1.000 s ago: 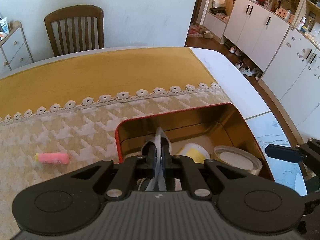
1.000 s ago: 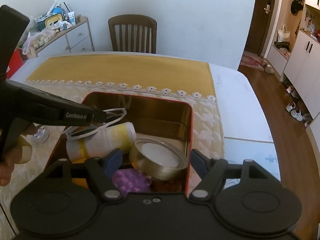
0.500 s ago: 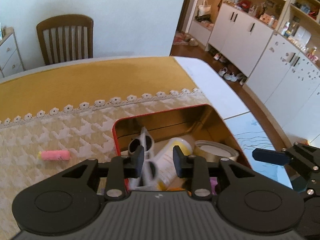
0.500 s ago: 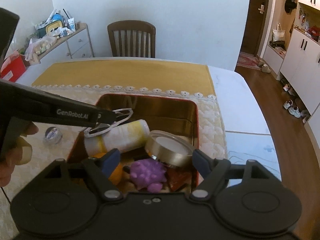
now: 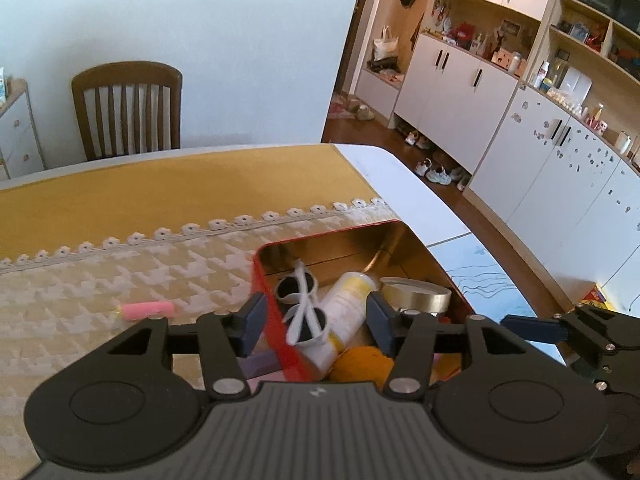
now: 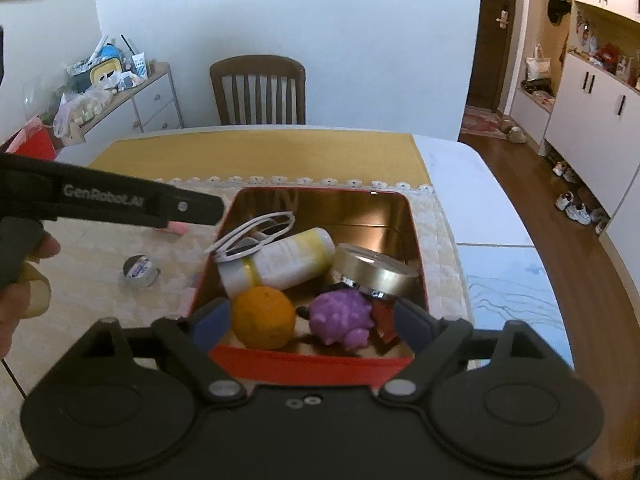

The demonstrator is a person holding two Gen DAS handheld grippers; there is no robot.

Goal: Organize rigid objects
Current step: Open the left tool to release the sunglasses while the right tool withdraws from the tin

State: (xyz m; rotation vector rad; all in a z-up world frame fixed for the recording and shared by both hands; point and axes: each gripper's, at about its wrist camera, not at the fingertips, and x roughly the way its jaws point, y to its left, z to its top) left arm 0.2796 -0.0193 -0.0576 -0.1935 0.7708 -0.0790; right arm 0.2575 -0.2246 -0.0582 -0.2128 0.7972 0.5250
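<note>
A red tin (image 5: 262, 280) with a gold inside sits on the tablecloth. In it lie white sunglasses (image 5: 302, 304) across a white and yellow bottle (image 5: 348, 304), beside a round gold lid (image 5: 416, 296) and an orange ball (image 5: 362, 362). My left gripper (image 5: 316, 322) hovers above the tin's left wall, jaws opening, with the sunglasses loose below them. The right wrist view shows the tin (image 6: 320, 191), sunglasses (image 6: 256, 236), bottle (image 6: 280, 264), ball (image 6: 264, 318), a purple toy (image 6: 344, 316) and the left gripper (image 6: 208, 210). My right gripper (image 6: 312, 322) hangs over the near wall, jaws opening, holding nothing.
A pink stick (image 5: 146, 310) lies on the cloth left of the tin. A small round container (image 6: 138, 272) sits nearby on the cloth. A wooden chair (image 6: 258, 90) stands at the table's far side. White cabinets (image 5: 460, 100) and bare floor are to the right.
The left gripper has opened and let go of the sunglasses, which now rest on the bottle in the tin. It has drawn back and up. The right gripper has pulled back and widened.
</note>
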